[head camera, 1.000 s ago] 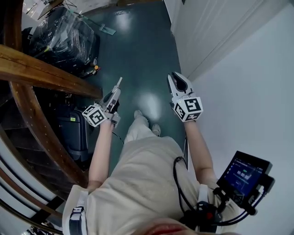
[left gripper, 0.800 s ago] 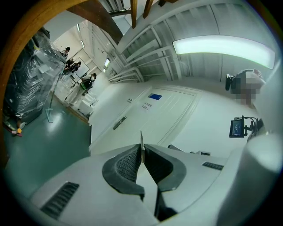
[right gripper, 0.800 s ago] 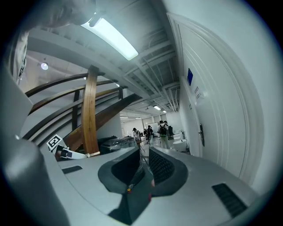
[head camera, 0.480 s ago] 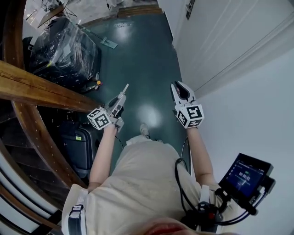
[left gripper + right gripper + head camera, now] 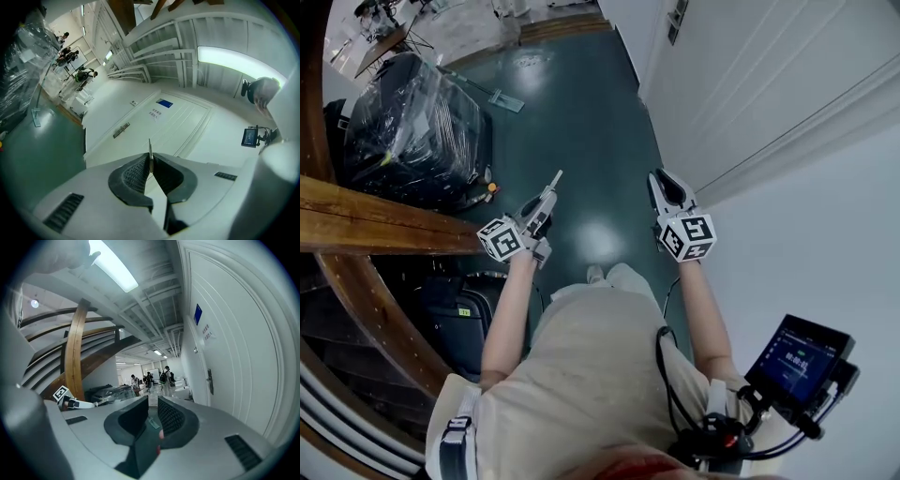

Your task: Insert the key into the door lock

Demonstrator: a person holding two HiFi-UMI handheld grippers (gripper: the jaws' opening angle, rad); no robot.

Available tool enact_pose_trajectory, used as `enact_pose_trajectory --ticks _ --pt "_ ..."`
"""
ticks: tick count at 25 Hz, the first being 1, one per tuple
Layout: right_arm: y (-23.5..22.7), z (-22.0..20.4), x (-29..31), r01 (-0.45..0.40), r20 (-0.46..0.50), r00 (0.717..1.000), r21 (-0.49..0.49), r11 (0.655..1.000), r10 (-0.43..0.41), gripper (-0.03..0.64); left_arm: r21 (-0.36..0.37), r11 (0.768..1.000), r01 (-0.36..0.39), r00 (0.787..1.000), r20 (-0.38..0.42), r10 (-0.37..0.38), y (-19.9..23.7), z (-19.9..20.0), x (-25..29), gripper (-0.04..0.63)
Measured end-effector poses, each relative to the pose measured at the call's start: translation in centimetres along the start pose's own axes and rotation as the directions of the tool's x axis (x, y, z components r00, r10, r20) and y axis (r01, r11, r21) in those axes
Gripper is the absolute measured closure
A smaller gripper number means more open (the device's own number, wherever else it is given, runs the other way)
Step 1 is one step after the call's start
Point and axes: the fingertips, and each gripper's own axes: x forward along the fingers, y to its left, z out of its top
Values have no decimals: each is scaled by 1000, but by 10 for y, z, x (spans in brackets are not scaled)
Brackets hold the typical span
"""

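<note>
Along the corridor point(image 5: 581, 103) you've advanced; door point(image 5: 722, 75) closing in at 1 o'clock. Left hand-held gripper point(image 5: 554, 180) pinches key point(image 5: 150, 153); right hand-held gripper point(image 5: 666, 180) slightly spread.

Floor point(image 5: 581, 122): dark green, glossy, pale glare patch on it. Plastic-wrapped dark bulk point(image 5: 412, 131) stands on floor. Long-handled flat tool point(image 5: 502, 99) lies on floor just beyond bulk's far right corner. Small orange thing point(image 5: 492, 187) at bulk's near right corner; touching or just beside, cannot tell. Dark suitcase point(image 5: 450, 319) stands nearer than bulk. Person's shoe point(image 5: 595, 274) on floor, nearer and well right of bulk.
</note>
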Motion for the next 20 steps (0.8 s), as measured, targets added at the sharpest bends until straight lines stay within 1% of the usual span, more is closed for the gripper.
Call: enact_pose_trajectory --ticks 5,9,11,14,16,20 --pt "-14 8 1 40 9 999 -2 999 -40 566 -12 999 33 999 -4 -33 -1 5 9 561" --pt "-19 11 -1 59 23 998 14 998 -59 565 -33 998 44 999 -10 -44 2 4 13 561" --pt "-22 9 -2 71 28 997 32 997 -72 566 -40 998 50 999 -20 -51 2 4 15 561" --pt "-27 12 0 81 41 996 23 996 -82 565 -38 997 61 997 -43 -63 1 5 23 561" --pt "-49 18 22 77 38 996 11 997 -77 566 -33 997 68 996 -50 -69 9 17 47 561" --pt "-113 38 90 56 39 998 17 998 -57 566 -31 998 55 997 -53 -57 40 54 116 561"
